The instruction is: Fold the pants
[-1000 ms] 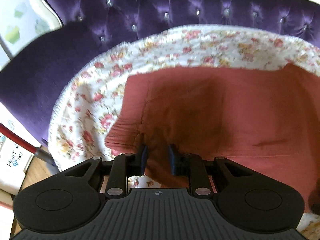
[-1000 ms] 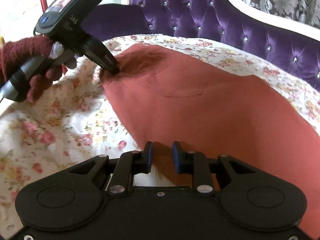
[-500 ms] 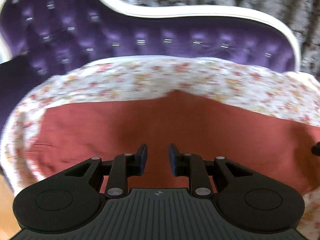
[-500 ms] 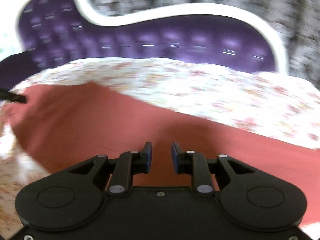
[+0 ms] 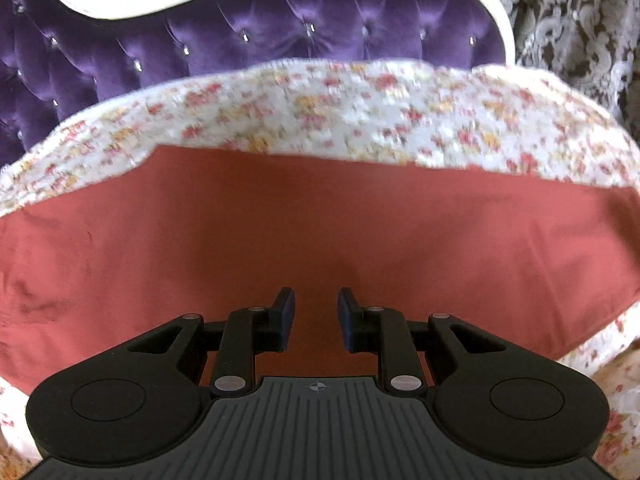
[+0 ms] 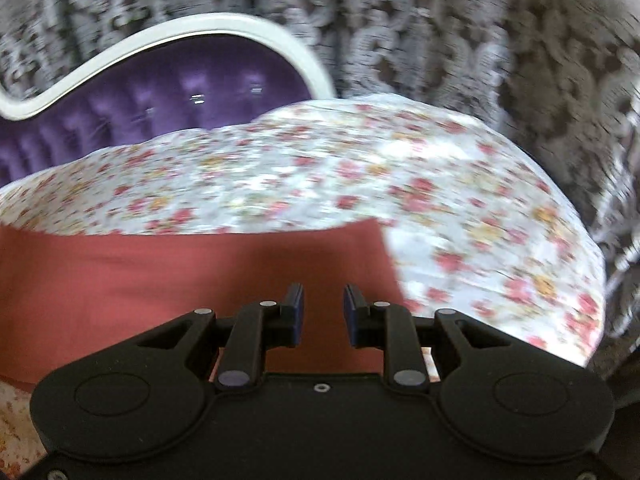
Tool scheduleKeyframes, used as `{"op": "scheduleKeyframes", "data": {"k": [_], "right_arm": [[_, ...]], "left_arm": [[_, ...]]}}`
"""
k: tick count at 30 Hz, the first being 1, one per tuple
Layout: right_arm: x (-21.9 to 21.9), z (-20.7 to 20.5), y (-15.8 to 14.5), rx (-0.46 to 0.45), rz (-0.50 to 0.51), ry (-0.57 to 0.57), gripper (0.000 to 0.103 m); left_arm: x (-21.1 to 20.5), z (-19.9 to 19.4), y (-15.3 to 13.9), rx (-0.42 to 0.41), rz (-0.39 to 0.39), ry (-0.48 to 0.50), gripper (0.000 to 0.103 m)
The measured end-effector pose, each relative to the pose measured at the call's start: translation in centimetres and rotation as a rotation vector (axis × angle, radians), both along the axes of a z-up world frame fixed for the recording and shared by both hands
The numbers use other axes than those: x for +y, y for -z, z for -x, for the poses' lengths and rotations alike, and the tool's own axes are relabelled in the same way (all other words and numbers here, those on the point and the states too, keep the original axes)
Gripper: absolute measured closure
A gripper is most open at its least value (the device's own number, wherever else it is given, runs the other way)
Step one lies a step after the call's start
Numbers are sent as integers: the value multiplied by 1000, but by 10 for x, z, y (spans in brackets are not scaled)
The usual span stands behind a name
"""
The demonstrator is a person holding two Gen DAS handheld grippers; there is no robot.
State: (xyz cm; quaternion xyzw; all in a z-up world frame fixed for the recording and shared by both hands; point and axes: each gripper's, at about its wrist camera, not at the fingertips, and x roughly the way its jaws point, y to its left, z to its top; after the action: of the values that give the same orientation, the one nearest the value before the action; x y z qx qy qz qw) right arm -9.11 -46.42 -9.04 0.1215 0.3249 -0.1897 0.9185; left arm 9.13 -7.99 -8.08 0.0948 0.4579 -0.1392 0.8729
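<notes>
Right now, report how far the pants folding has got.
Done: the rust-red cotton pants lie flat on the floral bedsheet. In hand: nothing; left gripper and right gripper hover with jaws apart and empty, the right near a pants edge. Left: the folds themselves.

Left wrist: looking down close over the pants [image 5: 320,232] toward the sofa back [image 5: 256,44].
Right wrist: facing the pants' end, blurred.
Shared: pants, floral cover [image 6: 400,184].

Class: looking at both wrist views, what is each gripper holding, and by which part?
Nothing: left gripper and right gripper hover open above the pants.
</notes>
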Motion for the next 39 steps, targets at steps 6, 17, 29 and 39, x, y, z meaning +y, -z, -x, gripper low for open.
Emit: {"op": "scheduleKeyframes", "data": {"k": [6, 17, 29, 39], "right_arm": [[-35, 34, 10, -35, -92, 76, 66], [-53, 43, 30, -76, -185, 49, 49], [-93, -2, 53, -146, -564, -215, 85], [-62, 10, -15, -209, -356, -210, 85]], "left_arm": [[-2, 17, 21, -35, -17, 1, 79], [0, 15, 23, -26, 4, -3, 79], [-5, 13, 18, -8, -13, -4, 80], [-83, -12, -10, -40, 84, 125, 79]]}}
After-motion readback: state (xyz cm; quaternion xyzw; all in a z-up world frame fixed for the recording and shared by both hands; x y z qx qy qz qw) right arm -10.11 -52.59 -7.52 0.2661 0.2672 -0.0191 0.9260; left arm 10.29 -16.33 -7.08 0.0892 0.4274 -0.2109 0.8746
